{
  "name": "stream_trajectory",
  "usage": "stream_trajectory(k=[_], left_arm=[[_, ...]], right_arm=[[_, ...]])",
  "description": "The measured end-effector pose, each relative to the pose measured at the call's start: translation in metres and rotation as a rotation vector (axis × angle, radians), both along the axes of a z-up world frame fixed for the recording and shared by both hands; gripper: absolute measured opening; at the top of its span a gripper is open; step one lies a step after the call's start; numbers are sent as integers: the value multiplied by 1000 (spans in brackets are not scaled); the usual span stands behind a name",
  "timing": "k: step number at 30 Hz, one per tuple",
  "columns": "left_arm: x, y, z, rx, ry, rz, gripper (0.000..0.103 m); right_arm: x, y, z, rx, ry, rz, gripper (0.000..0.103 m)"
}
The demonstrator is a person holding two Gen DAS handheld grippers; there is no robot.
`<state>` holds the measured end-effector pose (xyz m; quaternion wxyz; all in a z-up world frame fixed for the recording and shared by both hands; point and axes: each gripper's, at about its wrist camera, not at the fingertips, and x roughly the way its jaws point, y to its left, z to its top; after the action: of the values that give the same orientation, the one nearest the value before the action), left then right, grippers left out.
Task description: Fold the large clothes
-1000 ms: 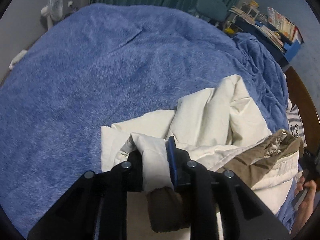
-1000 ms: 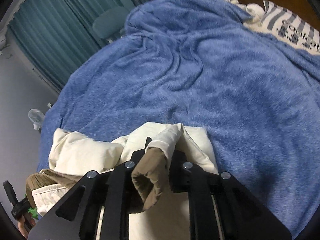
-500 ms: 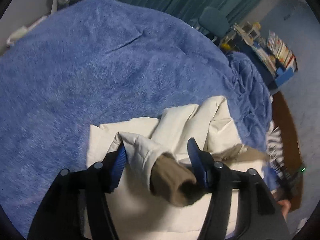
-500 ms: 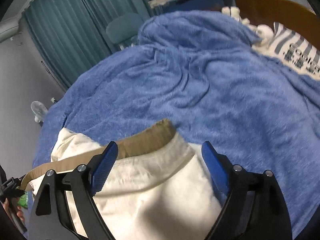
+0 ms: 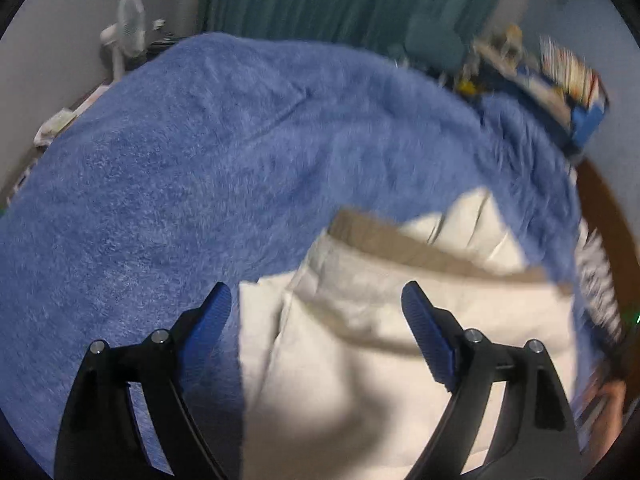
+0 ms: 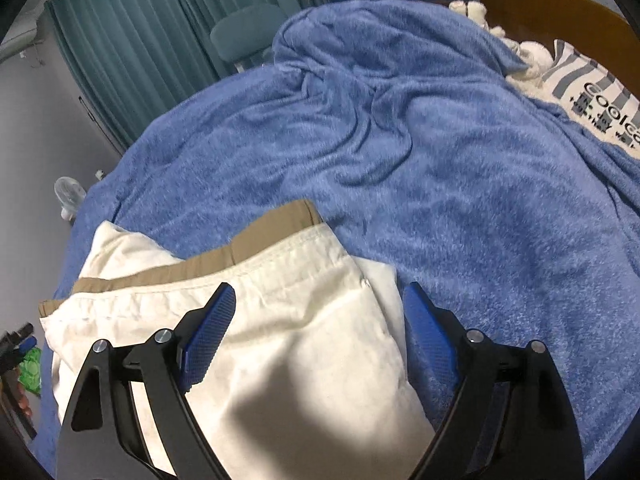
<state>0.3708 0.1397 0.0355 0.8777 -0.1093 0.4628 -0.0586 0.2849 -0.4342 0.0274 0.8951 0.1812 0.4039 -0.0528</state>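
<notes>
Both cuffs let go since a second ago: left hand-held gripper (image 5: 316,312) opening wide over the cream garment (image 5: 360,360), nothing pinched; right hand-held gripper (image 6: 320,312) spread wide and empty above the same cloth, now lying folded on the blue blanket (image 6: 460,168) of the bed. Fold likely laid, smoothing or another fold probably next. Sharp hem and tan lining (image 6: 256,240) plain only from the right wrist; blurred from the left, but fan (image 5: 126,36) and shelf (image 5: 560,80) there.

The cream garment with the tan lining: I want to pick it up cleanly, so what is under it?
The cream garment with the tan lining lies folded on the fuzzy blue blanket, which shows all around it. Anything directly beneath is covered.
</notes>
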Motion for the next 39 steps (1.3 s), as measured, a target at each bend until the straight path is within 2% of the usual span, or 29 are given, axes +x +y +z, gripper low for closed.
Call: stream_trajectory(k=[3, 4, 8, 9, 10, 11, 12, 13, 14, 16, 18, 21, 23, 24, 26, 28, 30, 32, 34, 35, 36, 37, 39], left_arm=[[-1, -1, -25, 21, 34, -33, 82], [0, 0, -34, 15, 40, -34, 82], [2, 2, -53, -65, 46, -70, 81], [2, 0, -56, -60, 48, -82, 79], [1, -4, -58, -37, 47, -101, 67], [1, -7, -60, -30, 51, -121, 49], [-1, -10, -60, -14, 48, -135, 42], [-3, -14, -60, 16, 42, -141, 29], [-5, -16, -60, 40, 37, -152, 17], [-12, -22, -53, 105, -16, -163, 11], [-23, -25, -40, 172, -107, -156, 8], [-23, -22, -21, 208, -181, -112, 8], [-14, -22, -15, 207, -169, -95, 8], [-10, -22, -15, 206, -153, -90, 8], [2, -24, -26, 234, -91, -91, 8], [6, -28, -47, 273, -28, -104, 10], [4, -34, -65, 316, -11, -123, 14], [0, -34, -73, 322, -13, -114, 17], [-5, -29, -69, 306, -36, -104, 18], [-9, -27, -65, 302, -54, -96, 18], [-15, -24, -59, 294, -76, -84, 18], [-27, -18, -48, 263, -120, -70, 20], [-41, -25, -33, 237, -177, -62, 32]], right_arm=[[4, -5, -11, 8, 26, 16, 82], [5, -7, -14, 14, 31, 19, 79], [12, -13, -35, 141, 58, 76, 76], [14, -13, -37, 148, 62, 81, 75], [14, -12, -38, 145, 57, 87, 74], [15, -11, -40, 149, 55, 92, 66], [16, -11, -41, 138, 58, 90, 51], [16, -11, -42, 116, 60, 84, 25], [15, -10, -41, 119, 51, 94, 17], [12, -6, -34, 66, 10, 111, 8], [8, 2, -24, -19, -38, 112, 6], [2, 0, 0, -53, -150, 52, 6], [5, -1, 10, -60, -178, 12, 6], [9, 0, 11, -71, -171, -2, 6], [21, 4, 0, -99, -96, -30, 6], [31, 8, -22, -120, -5, -45, 7], [35, 13, -40, -150, 44, -44, 9], [35, 17, -52, -177, 68, -44, 14], [29, 17, -49, -182, 53, -40, 22], [24, 19, -45, -184, 44, -40, 28], [13, 19, -37, -189, 11, -32, 41], [5, 20, -30, -198, -18, -30, 48], [-25, 26, -13, -226, -83, -17, 48]])
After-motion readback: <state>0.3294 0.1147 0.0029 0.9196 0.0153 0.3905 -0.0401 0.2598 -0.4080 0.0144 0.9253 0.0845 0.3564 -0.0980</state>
